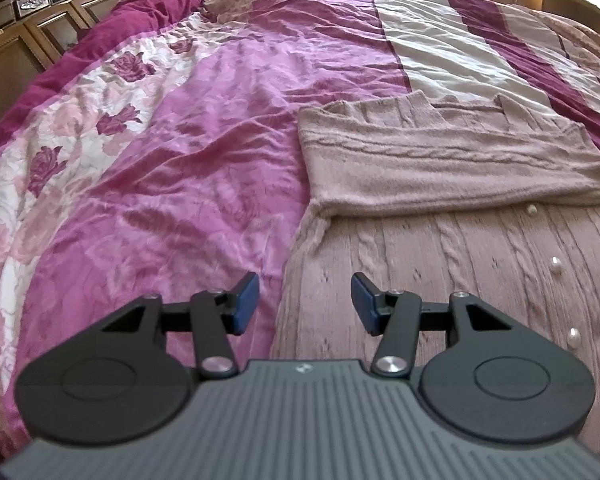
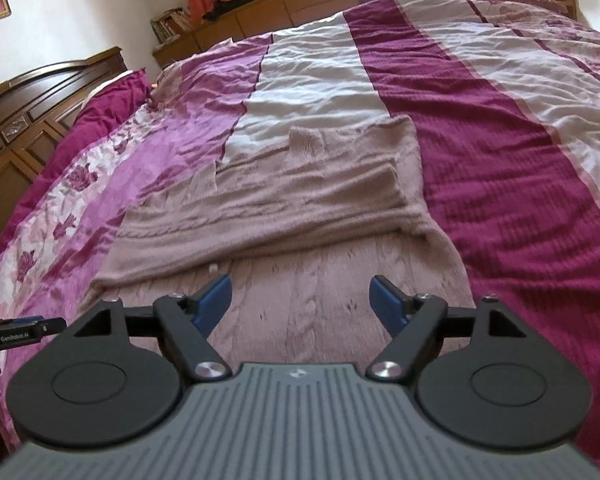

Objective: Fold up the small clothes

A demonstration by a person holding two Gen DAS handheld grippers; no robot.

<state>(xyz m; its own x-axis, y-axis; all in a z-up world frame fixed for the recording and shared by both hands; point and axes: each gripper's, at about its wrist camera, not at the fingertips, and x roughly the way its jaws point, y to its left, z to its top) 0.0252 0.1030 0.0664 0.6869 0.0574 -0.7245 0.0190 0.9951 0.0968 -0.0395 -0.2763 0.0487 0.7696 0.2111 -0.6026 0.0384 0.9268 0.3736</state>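
On a bed (image 1: pixel 148 184) spread with a pink and magenta floral cover, a dusty-pink cable-knit sweater (image 1: pixel 440 168) lies flat, its upper part already folded down in a band across the body, pearl beads (image 1: pixel 556 265) showing below the fold. My left claw (image 1: pixel 305 303) hangs spread and empty right over the sweater's left edge, one blue pad above the bedcover, the other above the knit. My right claw (image 2: pixel 302 305) is likewise spread wide and holds nothing, poised low above the lower body of the sweater (image 2: pixel 292 208), near its right side. I judge the fold half made: the sleeves look tucked in, and the near hem waits. The next move, as I read it, calls for each claw to drop, pinch the hem at its own corner and carry it up over the folded band.
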